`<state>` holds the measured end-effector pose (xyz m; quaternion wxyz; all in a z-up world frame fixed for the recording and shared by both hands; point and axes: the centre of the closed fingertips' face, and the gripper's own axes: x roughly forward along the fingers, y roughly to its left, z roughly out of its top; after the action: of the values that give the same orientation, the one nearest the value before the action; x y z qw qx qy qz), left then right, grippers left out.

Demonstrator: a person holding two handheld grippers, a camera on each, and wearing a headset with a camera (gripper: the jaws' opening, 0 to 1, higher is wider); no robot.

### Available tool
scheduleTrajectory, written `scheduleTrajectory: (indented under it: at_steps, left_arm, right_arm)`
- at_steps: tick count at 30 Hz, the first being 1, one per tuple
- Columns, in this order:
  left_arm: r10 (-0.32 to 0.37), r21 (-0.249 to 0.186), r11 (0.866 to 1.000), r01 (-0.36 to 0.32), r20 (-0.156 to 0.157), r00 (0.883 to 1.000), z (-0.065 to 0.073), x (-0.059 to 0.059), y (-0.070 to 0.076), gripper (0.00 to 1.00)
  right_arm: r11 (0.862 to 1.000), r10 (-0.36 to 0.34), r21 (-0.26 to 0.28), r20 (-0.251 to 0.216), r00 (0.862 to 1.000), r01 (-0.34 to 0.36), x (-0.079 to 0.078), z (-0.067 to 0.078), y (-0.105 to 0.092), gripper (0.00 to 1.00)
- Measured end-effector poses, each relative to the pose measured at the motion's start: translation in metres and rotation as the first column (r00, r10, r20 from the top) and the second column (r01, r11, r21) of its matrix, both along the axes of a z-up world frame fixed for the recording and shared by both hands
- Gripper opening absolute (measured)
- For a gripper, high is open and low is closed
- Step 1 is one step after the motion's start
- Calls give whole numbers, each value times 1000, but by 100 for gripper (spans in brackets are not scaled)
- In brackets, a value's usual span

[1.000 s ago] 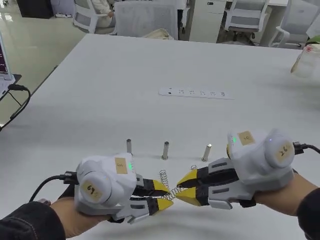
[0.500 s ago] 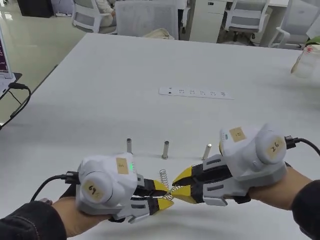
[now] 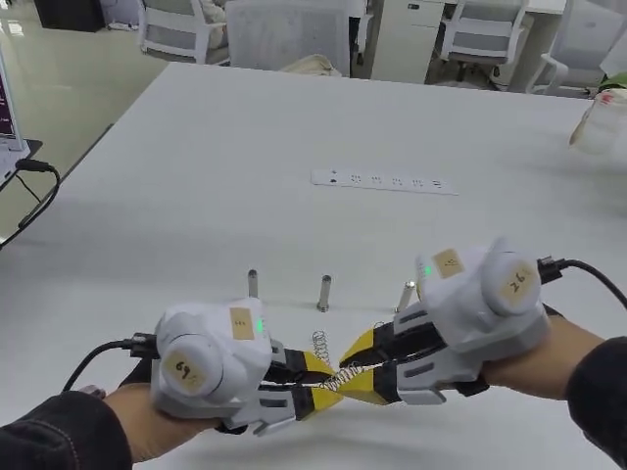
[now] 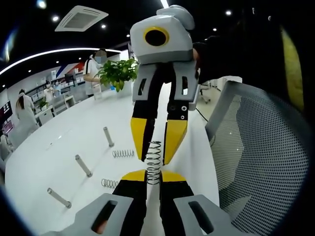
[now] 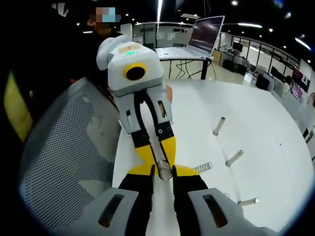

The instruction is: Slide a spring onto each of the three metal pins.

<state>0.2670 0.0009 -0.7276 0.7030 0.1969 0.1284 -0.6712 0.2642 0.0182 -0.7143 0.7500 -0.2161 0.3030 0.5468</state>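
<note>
Left gripper (image 3: 321, 382) and right gripper (image 3: 355, 360) meet tip to tip, both jaws apparently pinched on one spring (image 3: 343, 375), hands held low.

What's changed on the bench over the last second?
The right gripper moved toward the left gripper, bringing its fingers around the small metal coil spring that the left gripper holds. Whether the right one grips it is unclear. The three upright metal pins stayed put.
</note>
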Motion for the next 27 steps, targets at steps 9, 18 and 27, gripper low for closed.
scheduleTrajectory:
  at_steps: [9, 18, 27]
  left_arm:
    - [2, -4, 1000, -2, -3, 1000, 0, -1, -1, 1]
    - [-3, -6, 1000, 3, -1, 1000, -1, -2, 0, 1]
    - [-10, -7, 1000, 10, -3, 1000, -1, -3, 0, 1]
  right_arm:
    - [1000, 15, -27, -20, 1000, -15, -1, -5, 1, 12]
    - [999, 17, -40, -29, 999, -18, -3, -8, 2, 10]
    - [998, 29, -53, -49, 998, -32, -4, -8, 3, 9]
